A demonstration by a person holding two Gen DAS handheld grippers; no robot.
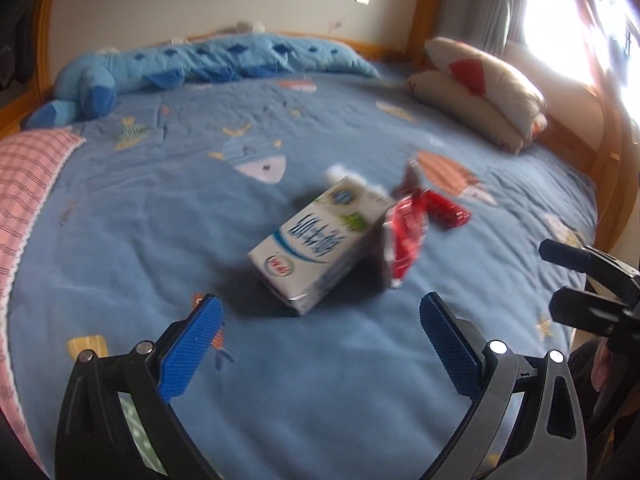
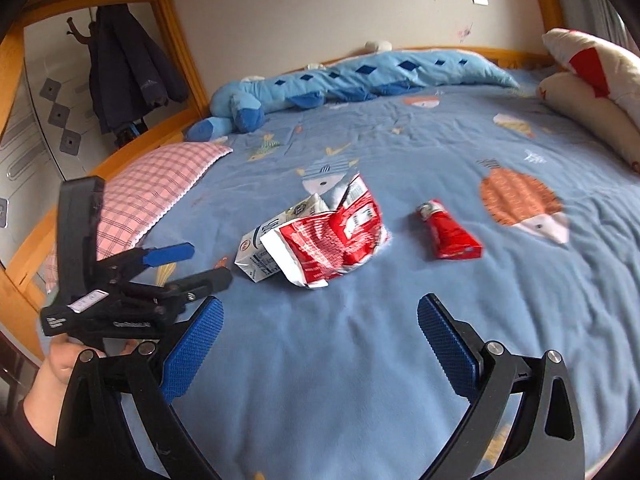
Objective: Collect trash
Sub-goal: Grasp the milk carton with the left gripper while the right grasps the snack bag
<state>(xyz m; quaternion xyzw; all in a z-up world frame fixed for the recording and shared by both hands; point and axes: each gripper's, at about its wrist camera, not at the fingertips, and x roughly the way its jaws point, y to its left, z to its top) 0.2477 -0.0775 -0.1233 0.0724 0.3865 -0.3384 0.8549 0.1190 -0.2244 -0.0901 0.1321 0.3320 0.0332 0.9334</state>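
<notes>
1. Both claws hang wide open and empty: left claw (image 1: 320,344), right claw (image 2: 320,344).
2. Milk carton (image 1: 316,236), red wrapper (image 2: 332,240) touching it, and red tube (image 2: 450,232) just beside lie mid-bed (image 2: 360,380).
3. Square the left claw across the carton's narrow sides, descend gently, then close.

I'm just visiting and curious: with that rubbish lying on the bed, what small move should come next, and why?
Probably ease the left gripper forward over the milk carton. The carton lies straight ahead of its open jaws on the blue bedspread, nothing is held yet, and the red wrapper leans against it, so taking the carton first looks simplest.
</notes>
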